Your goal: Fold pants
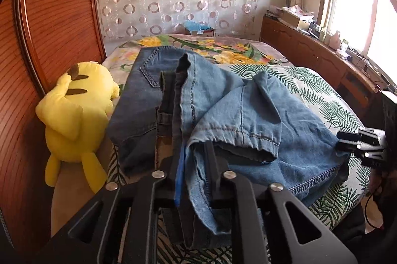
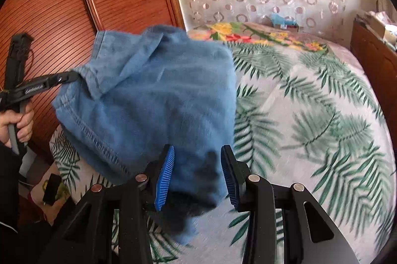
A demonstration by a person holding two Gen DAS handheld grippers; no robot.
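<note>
Blue denim pants [image 1: 223,112] lie bunched on the bed, partly folded over themselves. My left gripper [image 1: 191,159] is shut on a denim edge near the hem, the cloth passing between its fingers. In the right wrist view the pants [image 2: 153,95] hang lifted and blurred, with the left gripper [image 2: 67,77] clamped on their left edge. My right gripper [image 2: 197,164] has its blue pads [image 2: 165,172] apart, with a dark fold of denim between them. It shows at the right edge of the left wrist view [image 1: 357,142].
The bed has a leaf-print cover [image 2: 310,115] and a floral blanket [image 1: 223,45] at the far end. A yellow plush toy [image 1: 77,115] lies at the left by the wooden headboard [image 1: 49,28]. A wooden cabinet [image 1: 322,57] stands at the right.
</note>
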